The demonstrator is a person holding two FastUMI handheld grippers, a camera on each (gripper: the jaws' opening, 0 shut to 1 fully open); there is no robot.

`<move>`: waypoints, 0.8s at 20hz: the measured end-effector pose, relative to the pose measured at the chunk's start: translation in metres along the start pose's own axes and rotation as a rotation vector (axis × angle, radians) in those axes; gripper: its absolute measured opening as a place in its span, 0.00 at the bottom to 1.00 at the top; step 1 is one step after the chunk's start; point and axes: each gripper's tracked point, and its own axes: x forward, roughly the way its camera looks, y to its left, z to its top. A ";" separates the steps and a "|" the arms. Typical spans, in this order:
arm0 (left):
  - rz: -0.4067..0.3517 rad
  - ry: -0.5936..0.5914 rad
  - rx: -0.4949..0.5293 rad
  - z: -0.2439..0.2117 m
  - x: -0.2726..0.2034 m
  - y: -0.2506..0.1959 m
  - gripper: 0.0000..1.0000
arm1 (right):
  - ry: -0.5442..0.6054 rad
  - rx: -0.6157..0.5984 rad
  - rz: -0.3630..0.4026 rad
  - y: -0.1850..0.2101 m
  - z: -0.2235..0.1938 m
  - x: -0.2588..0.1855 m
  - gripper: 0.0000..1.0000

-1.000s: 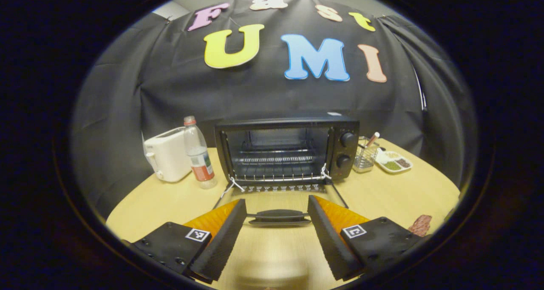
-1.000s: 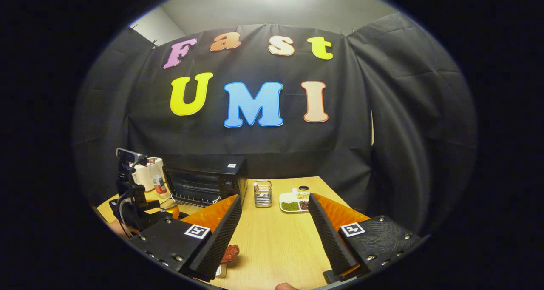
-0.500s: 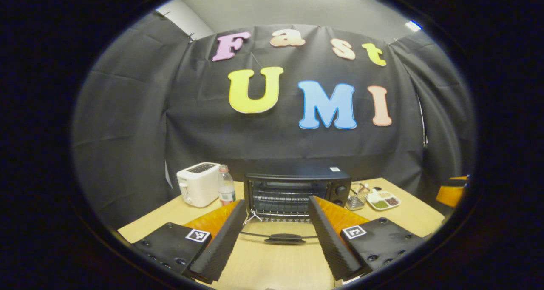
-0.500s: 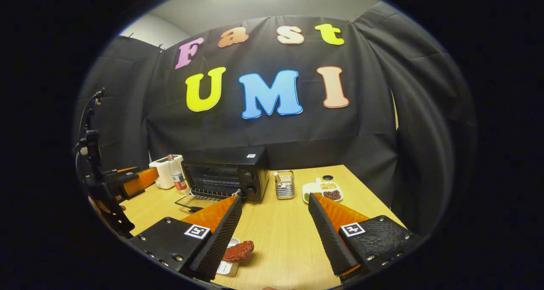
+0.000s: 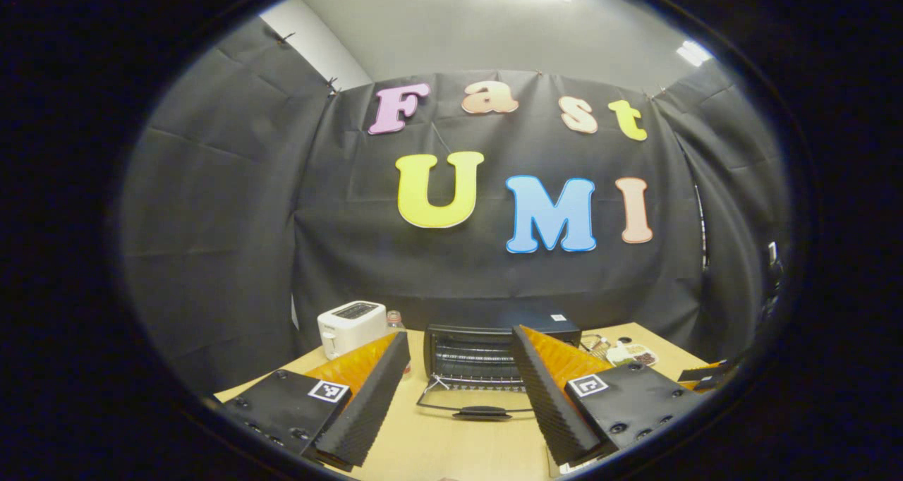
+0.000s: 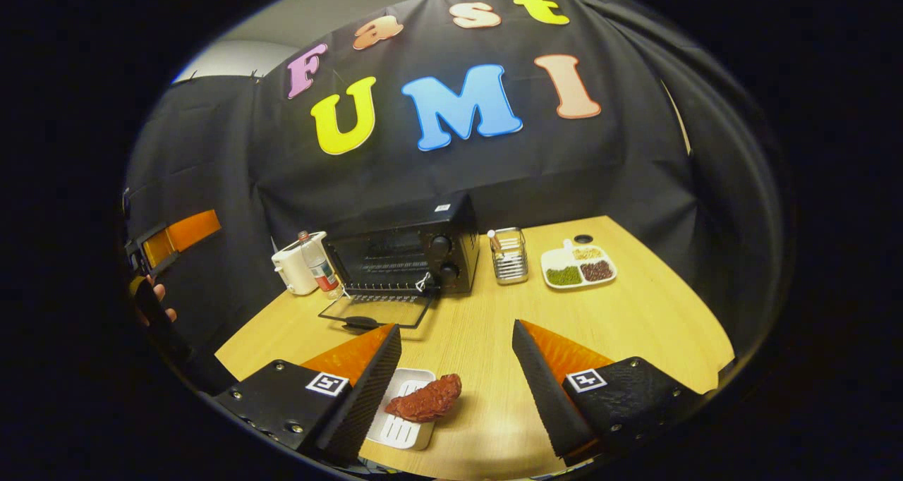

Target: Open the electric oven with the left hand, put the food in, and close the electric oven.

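Note:
The black electric oven (image 5: 487, 350) stands at the back of the table with its glass door (image 5: 480, 403) folded down flat, handle toward me. My left gripper (image 5: 460, 334) is open, well back from the door and holding nothing. In the right gripper view the oven (image 6: 409, 252) and its lowered door (image 6: 374, 310) sit at centre left. A reddish-brown piece of food (image 6: 425, 400) lies on a small white tray (image 6: 398, 428) near the table's front edge. My right gripper (image 6: 455, 327) hovers open above it, the food low between its fingers. The left gripper (image 6: 176, 234) and a hand (image 6: 152, 301) show far left.
A white toaster (image 6: 291, 269) and a plastic bottle (image 6: 321, 269) stand left of the oven. Right of it are a wire basket (image 6: 509, 255) and a divided plate of beans (image 6: 578, 266). Bare wooden table (image 6: 635, 326) stretches to the right.
The left gripper has pulled back and up, away from the open oven door. The right gripper view has swung downward, bringing the food and its tray between the fingers.

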 end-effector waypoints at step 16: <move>0.051 0.000 0.017 0.003 -0.010 0.035 0.90 | 0.338 0.364 0.059 0.013 -0.092 0.045 0.97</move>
